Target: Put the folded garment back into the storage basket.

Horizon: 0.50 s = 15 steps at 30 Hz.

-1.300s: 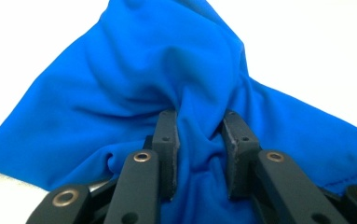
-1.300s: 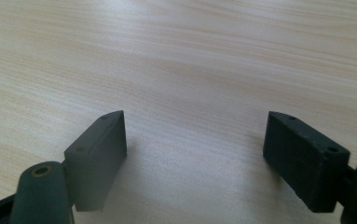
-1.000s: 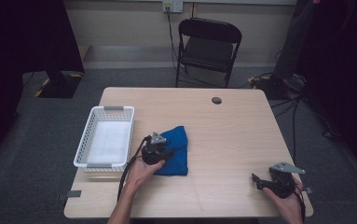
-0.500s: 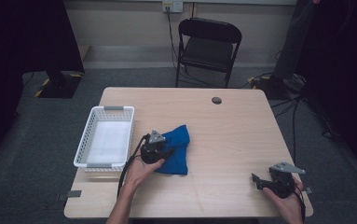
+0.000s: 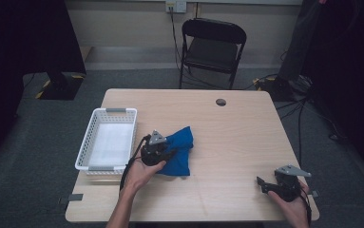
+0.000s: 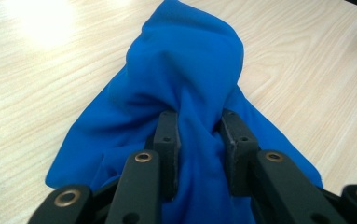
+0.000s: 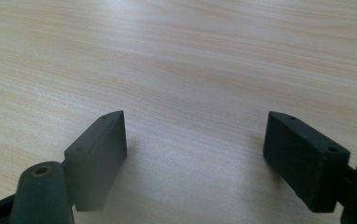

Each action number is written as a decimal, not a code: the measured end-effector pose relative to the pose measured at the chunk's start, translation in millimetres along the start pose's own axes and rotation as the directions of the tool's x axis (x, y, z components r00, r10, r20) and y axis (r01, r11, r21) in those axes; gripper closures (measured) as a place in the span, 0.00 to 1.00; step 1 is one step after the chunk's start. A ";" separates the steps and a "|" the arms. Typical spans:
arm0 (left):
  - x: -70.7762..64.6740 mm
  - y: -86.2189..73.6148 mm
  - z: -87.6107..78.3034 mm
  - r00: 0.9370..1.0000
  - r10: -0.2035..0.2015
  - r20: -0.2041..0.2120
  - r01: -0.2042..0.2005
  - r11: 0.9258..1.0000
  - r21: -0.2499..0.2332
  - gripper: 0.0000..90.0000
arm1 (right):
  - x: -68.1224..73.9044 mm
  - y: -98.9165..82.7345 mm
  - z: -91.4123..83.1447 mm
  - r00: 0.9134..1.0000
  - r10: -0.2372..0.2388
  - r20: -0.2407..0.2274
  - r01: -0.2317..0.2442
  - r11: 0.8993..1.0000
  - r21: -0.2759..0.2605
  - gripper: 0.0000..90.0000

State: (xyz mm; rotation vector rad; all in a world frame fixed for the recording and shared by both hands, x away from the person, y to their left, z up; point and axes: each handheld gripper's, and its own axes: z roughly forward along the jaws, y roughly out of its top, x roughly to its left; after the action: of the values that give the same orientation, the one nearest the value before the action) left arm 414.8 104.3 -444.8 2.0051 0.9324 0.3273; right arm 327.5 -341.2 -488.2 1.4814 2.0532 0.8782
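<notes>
A blue cloth (image 5: 179, 149) lies bunched on the wooden table (image 5: 236, 137), just right of a white basket. My left gripper (image 5: 170, 154) is shut on a fold of this blue cloth (image 6: 185, 70); in the left gripper view the fabric is pinched between the two black pads (image 6: 167, 135) and bulges out past them. My right gripper (image 5: 261, 184) rests near the table's front right corner, far from the cloth. Its jaws stand wide apart over bare wood, and its pads (image 7: 99, 149) have nothing between them.
A white slatted basket (image 5: 87, 142) with a pale liner stands at the table's left side. A small dark round disc (image 5: 221, 102) sits near the far edge. A black folding chair (image 5: 210, 47) stands behind the table.
The left hand and the bunched cloth have shifted very slightly toward the front left. The right gripper has not moved.
</notes>
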 end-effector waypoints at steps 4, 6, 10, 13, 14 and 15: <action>-3.8 7.5 -5.3 1.000 0.020 -0.006 -0.020 1.000 0.011 0.79 | 0.0 0.0 0.0 1.000 0.000 0.000 0.000 1.000 0.000 0.23; -5.1 9.5 -8.7 1.000 0.020 -0.008 -0.020 1.000 -0.003 0.79 | 0.0 0.0 0.0 1.000 0.000 0.000 0.000 1.000 0.000 0.23; -4.4 10.2 -12.1 1.000 0.021 -0.008 -0.021 1.000 -0.008 0.79 | 0.0 0.0 0.0 1.000 0.000 0.000 0.000 1.000 0.000 0.23; -2.6 12.7 -16.3 1.000 0.018 -0.007 -0.018 1.000 -0.023 0.79 | 0.0 0.0 0.0 1.000 0.000 0.000 0.000 1.000 0.000 0.23; -2.2 13.5 -18.2 1.000 0.018 -0.009 -0.018 0.999 -0.028 0.79 | 0.0 0.0 0.0 1.000 0.000 0.000 0.000 1.000 0.000 0.23; -1.8 14.2 -19.8 1.000 0.016 -0.010 -0.016 0.999 -0.031 0.79 | 0.0 0.0 0.0 1.000 0.000 0.000 0.000 1.000 0.000 0.23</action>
State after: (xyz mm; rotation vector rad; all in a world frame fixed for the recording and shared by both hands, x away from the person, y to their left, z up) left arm 409.9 110.3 -421.6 1.9853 0.9125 0.3582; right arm 327.5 -341.2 -488.2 1.4813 2.0533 0.8786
